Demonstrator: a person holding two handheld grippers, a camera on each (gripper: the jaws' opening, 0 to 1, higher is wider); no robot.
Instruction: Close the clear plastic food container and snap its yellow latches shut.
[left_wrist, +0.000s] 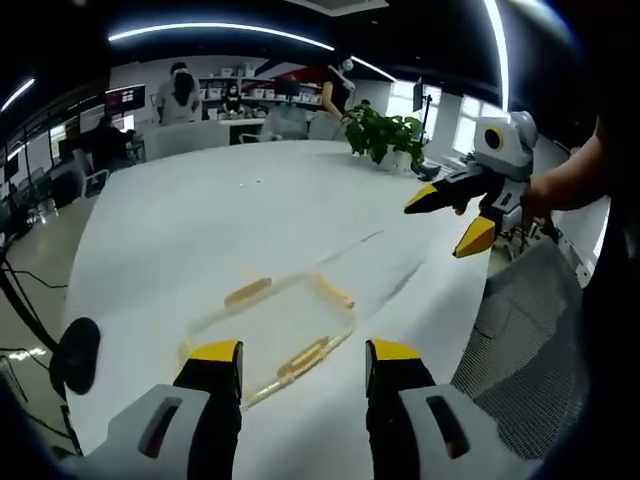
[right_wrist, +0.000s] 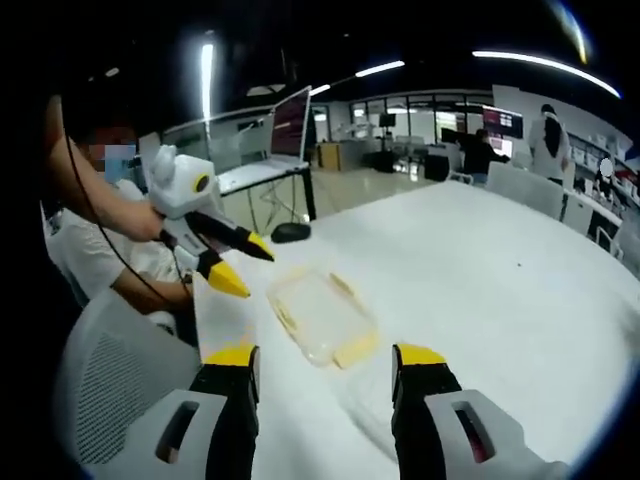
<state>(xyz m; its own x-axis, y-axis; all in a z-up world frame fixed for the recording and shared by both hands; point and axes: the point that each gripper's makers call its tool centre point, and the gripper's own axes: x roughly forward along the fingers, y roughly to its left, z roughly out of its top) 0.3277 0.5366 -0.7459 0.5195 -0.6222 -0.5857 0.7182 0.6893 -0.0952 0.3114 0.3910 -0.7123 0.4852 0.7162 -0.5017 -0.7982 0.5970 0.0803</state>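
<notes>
- the clear plastic food container with yellow latches (left_wrist: 275, 325) lies flat on the broad white table (left_wrist: 230, 215), close to the table's near edge; in the right gripper view the same container (right_wrist: 320, 315) sits just ahead of that view's own jaws.
- its lid appears to be lying on it; yellow latch strips show along its sides, and whether any of them is snapped down cannot be told.
- the left gripper (left_wrist: 303, 365), grey with yellow-tipped black jaws, hangs above the container's near edge with its jaws spread wide and nothing between them; from the other side, in the right gripper view, it (right_wrist: 248, 265) is seen held in a hand, its tips parted, just beside the container's end and apart from it.
- the right gripper (right_wrist: 325, 368), of the same make, has its jaws wide apart and empty, a little short of the container; in the left gripper view it (left_wrist: 448, 222) hovers over the table's far edge, well apart from the container, tips parted.
- a grey mesh office chair back (left_wrist: 530, 330) stands by the table edge.
- a green potted plant (left_wrist: 385, 135) stands at the table's far end.
- a black computer mouse (right_wrist: 290, 232) rests on the table beyond the container.
- a seated person in a white shirt (right_wrist: 95, 255) holds the left gripper.
</notes>
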